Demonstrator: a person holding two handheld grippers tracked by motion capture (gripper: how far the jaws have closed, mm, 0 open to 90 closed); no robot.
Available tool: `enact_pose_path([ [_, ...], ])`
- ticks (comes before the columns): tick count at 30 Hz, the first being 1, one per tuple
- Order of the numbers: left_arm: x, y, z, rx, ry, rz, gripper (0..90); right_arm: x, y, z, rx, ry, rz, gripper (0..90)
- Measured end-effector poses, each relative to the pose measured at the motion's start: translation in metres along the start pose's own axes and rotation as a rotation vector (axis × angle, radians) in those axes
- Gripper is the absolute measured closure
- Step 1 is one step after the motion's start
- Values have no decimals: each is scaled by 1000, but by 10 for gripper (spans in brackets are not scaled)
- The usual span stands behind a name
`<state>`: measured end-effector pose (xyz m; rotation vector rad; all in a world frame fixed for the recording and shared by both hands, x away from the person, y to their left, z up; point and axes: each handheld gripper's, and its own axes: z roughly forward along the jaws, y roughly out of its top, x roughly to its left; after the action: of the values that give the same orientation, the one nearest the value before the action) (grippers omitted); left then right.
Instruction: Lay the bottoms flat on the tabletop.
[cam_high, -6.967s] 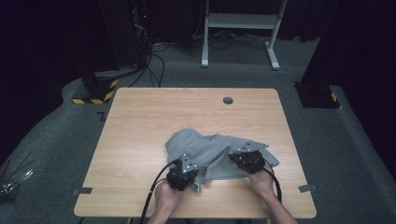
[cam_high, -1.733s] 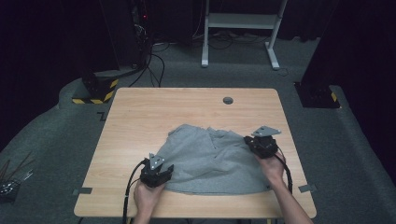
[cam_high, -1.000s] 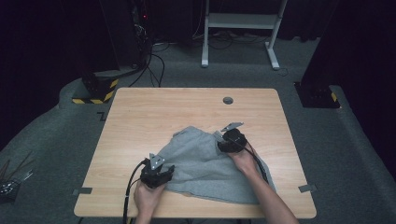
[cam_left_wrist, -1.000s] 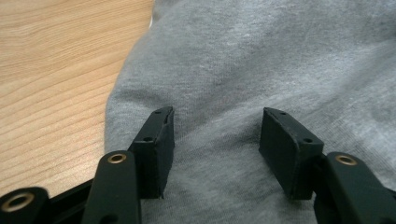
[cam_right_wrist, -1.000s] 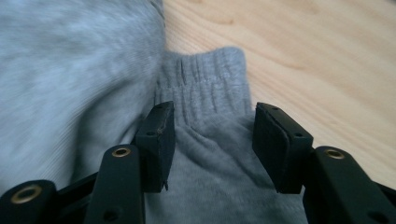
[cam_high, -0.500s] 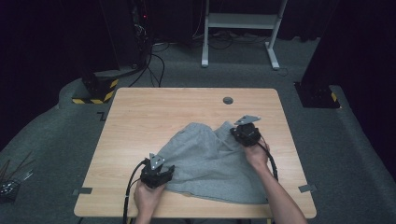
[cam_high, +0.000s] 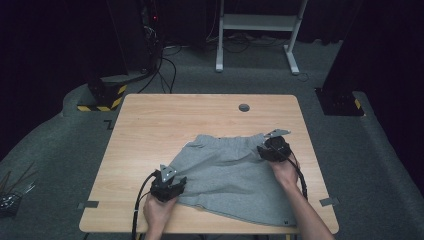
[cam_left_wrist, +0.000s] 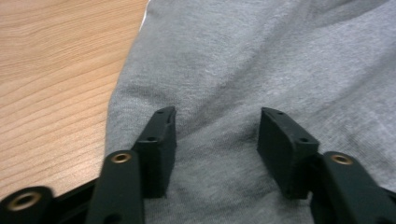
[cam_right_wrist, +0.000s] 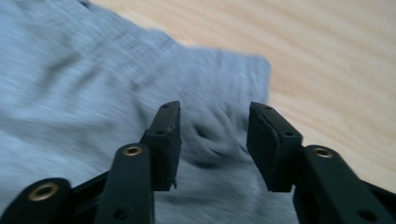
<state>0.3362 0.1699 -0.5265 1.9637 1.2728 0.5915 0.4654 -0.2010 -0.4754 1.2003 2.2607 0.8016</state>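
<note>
Flat on the wooden table (cam_high: 150, 125), a pair of grey shorts (cam_high: 230, 175) lies spread over its near half, waistband toward the far edge. At the near left edge of the cloth, the left gripper (cam_left_wrist: 215, 135) rests with its jaws apart, having just narrowed a little, fabric beneath them but not pinched. Over the far right corner by the waistband, the right gripper (cam_right_wrist: 212, 126) has just reopened; its jaws stand apart above rumpled cloth, gripping nothing.
</note>
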Motion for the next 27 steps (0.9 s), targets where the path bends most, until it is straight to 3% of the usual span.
enact_pose_path([
  [2,0,-2,-3,-5,-30,7,645,8,0,-6,-41,24,-5,518],
  [4,1,-3,-6,11,-78,4,835,22,-3,-6,-57,66,-33,506],
  [5,2,-2,-9,32,-110,-2,835,22,-3,-6,-57,66,-33,506],
  [6,0,-1,-14,68,-138,12,848,30,-9,-1,-34,95,-51,505],
  [8,-2,-1,-16,82,-147,26,848,33,-12,3,-17,106,-52,504],
  [9,-2,1,-17,92,-155,33,840,35,-16,7,-2,117,-48,502],
  [11,0,6,-18,87,-159,15,665,38,-29,18,12,138,-39,481],
  [12,1,10,-17,77,-148,-5,665,38,-29,18,12,138,-39,481],
  [13,4,15,-16,71,-127,-12,551,38,-34,18,-22,139,-42,480],
  [15,8,24,-11,62,-81,-17,485,38,-36,17,-37,136,-49,480],
  [16,12,35,-4,63,-50,-34,465,39,-38,17,-53,132,-50,480],
  [19,16,46,6,74,-45,-67,431,40,-45,17,-91,127,-43,481],
  [22,20,63,27,114,-14,-64,420,41,-46,15,-92,125,-46,483],
  [27,26,71,43,125,-10,-78,411,42,-46,15,-92,125,-46,483],
])
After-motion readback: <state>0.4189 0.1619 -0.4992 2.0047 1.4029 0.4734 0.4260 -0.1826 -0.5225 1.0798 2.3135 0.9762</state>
